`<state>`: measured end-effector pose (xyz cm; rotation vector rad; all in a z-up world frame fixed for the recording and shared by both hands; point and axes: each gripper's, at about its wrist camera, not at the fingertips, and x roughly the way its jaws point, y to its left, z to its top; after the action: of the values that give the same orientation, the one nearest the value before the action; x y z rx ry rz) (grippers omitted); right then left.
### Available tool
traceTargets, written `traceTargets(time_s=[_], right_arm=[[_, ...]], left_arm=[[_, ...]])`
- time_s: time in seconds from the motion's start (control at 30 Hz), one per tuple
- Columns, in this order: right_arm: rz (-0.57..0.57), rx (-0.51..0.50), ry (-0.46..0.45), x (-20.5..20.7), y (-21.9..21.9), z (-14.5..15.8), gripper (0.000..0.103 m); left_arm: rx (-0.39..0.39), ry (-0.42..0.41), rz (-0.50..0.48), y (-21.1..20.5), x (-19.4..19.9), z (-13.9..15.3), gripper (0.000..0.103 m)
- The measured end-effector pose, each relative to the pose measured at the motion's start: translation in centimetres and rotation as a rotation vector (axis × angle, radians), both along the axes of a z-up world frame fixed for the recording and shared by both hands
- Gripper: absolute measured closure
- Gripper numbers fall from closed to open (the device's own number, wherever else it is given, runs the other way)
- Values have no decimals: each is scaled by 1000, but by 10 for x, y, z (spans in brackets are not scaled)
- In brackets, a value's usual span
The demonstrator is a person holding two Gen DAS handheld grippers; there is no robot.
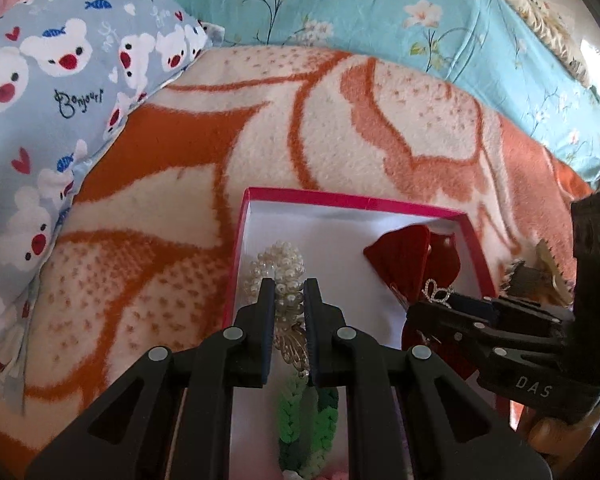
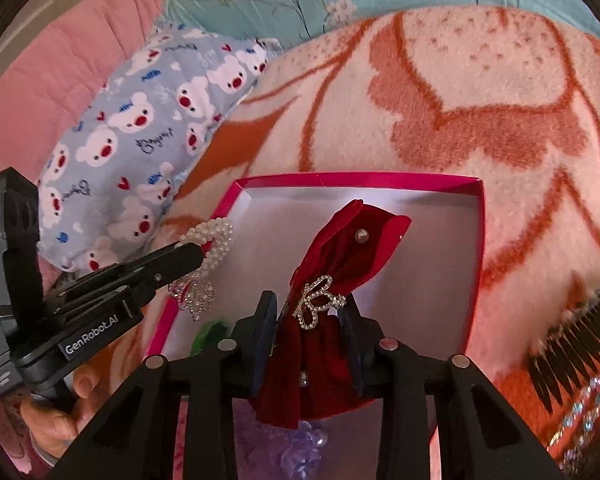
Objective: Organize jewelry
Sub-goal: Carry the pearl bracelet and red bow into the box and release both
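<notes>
A pink box [image 1: 340, 199] with a white inside lies on the orange and cream blanket. My left gripper [image 1: 289, 292] is shut on a pearl hair clip [image 1: 278, 264] with a rhinestone end, held over the box's left side. The right wrist view shows that gripper [image 2: 198, 258] and the pearl clip [image 2: 216, 236] at the box's [image 2: 360, 178] left rim. My right gripper [image 2: 310, 312] is shut on a red velvet bow [image 2: 352, 240] bearing a rhinestone butterfly, above the box's middle. The bow [image 1: 400, 256] and right gripper [image 1: 440, 300] appear at the box's right side.
A green braided band [image 1: 300, 420] lies in the box's near end, beside something purple [image 2: 296, 448]. A black comb [image 2: 572, 344] with rhinestones rests on the blanket [image 2: 480, 80] right of the box. A bear-print pillow [image 1: 60, 80] lies to the left, a teal floral quilt [image 1: 380, 0] behind.
</notes>
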<state>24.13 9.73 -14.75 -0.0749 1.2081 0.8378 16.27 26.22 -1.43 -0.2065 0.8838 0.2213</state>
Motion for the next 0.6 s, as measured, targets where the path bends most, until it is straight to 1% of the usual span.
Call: traceTargets(time_s=[0.23, 0.37, 0.47, 0.53, 0.6], right_arm=[[11, -10, -12, 3, 2, -4, 75], [12, -15, -11, 3, 4, -4, 75], [17, -12, -11, 2, 4, -2, 74], [21, -12, -11, 1, 3, 0, 73], [19, -7, -10, 0, 0, 2, 73]], left_arm=[[14, 7, -18, -6, 7, -4, 91], [37, 18, -41, -13, 9, -6, 91], [37, 21, -53, -16, 8, -8, 89], [34, 25, -53, -15, 7, -9, 85], [20, 26, -52, -14, 6, -10, 84]])
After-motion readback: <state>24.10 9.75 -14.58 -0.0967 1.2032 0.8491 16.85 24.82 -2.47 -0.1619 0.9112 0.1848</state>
